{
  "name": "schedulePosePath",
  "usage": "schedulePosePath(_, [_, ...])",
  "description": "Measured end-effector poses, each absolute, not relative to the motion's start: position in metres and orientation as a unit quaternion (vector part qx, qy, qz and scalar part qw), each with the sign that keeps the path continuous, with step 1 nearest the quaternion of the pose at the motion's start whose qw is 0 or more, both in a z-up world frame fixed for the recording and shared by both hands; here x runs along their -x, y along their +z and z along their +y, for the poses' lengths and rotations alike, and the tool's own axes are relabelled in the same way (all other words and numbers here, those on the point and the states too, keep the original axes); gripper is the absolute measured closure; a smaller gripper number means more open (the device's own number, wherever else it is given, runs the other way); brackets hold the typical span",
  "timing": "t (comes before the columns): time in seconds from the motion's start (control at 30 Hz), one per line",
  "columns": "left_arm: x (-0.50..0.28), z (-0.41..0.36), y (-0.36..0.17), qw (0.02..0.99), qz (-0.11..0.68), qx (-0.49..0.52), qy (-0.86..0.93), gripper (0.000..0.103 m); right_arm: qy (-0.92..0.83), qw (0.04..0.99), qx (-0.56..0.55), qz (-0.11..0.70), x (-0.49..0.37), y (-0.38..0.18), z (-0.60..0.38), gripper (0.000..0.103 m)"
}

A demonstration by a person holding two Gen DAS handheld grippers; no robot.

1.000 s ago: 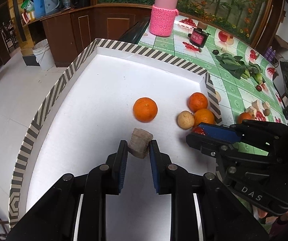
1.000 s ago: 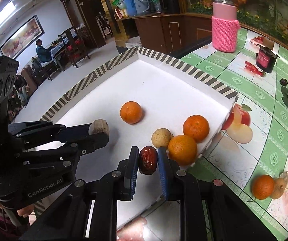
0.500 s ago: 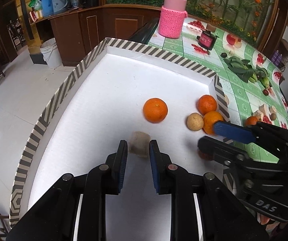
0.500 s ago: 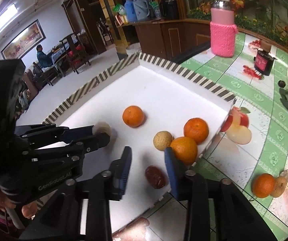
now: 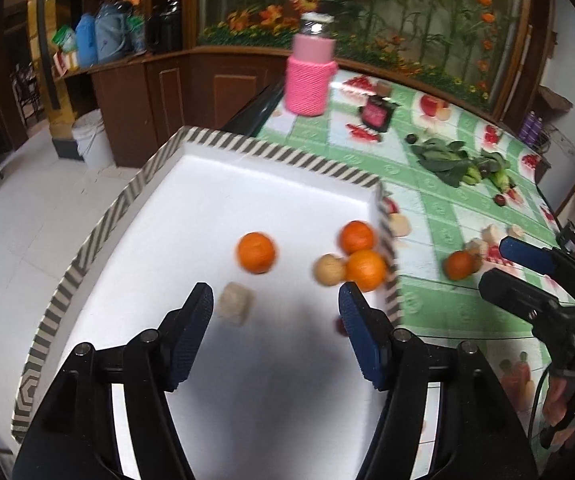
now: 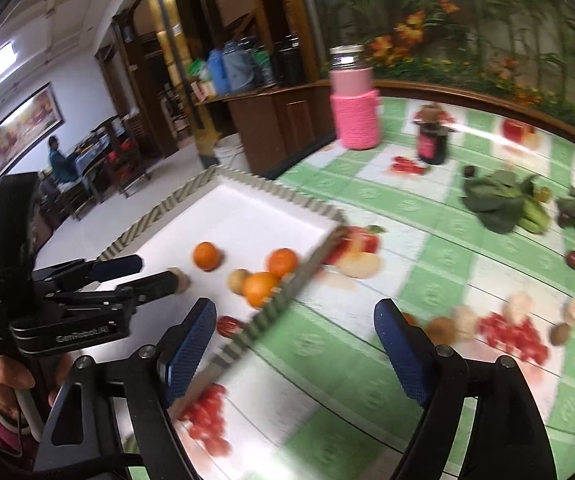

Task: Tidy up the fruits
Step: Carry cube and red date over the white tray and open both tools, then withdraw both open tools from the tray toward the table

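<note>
Three oranges [image 5: 256, 252], a tan fruit [image 5: 328, 270], a beige chunk [image 5: 234, 303] and a red date [image 6: 229, 326] lie in the white tray [image 5: 247, 148]; both left tongs [image 5: 275, 334] and right tongs [image 6: 295, 350] are opening, empty, above the tabletop [image 6: 427, 280].

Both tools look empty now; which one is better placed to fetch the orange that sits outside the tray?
Right. The right tool, jaws opening and empty, already faces the tablecloth where the loose orange lies. The left tool, also opening, hangs over the tray by the beige piece.
</note>
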State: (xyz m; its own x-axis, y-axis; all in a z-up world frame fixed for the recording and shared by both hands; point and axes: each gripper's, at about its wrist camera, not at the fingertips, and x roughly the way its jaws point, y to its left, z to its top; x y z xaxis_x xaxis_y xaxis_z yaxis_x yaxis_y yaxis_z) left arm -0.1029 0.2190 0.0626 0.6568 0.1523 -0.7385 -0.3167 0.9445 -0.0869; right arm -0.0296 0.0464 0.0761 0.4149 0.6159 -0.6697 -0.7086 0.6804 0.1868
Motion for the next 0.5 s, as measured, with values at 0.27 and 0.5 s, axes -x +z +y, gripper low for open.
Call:
schedulePosePath(0.27, [0.091, 0.177, 0.072, 0.916, 0.379, 0.092, 0.093, 0.039, 0.349, 0.856, 0.02, 0.38, 0.012, 0.075, -0.022, 0.02])
schedulePosePath(0.5, [0.084, 0.141, 0.076, 0.923, 0.373, 0.069, 0.067, 0.039, 0.306, 0.881, 0.001, 0.361, 0.011, 0.081, -0.085, 0.016])
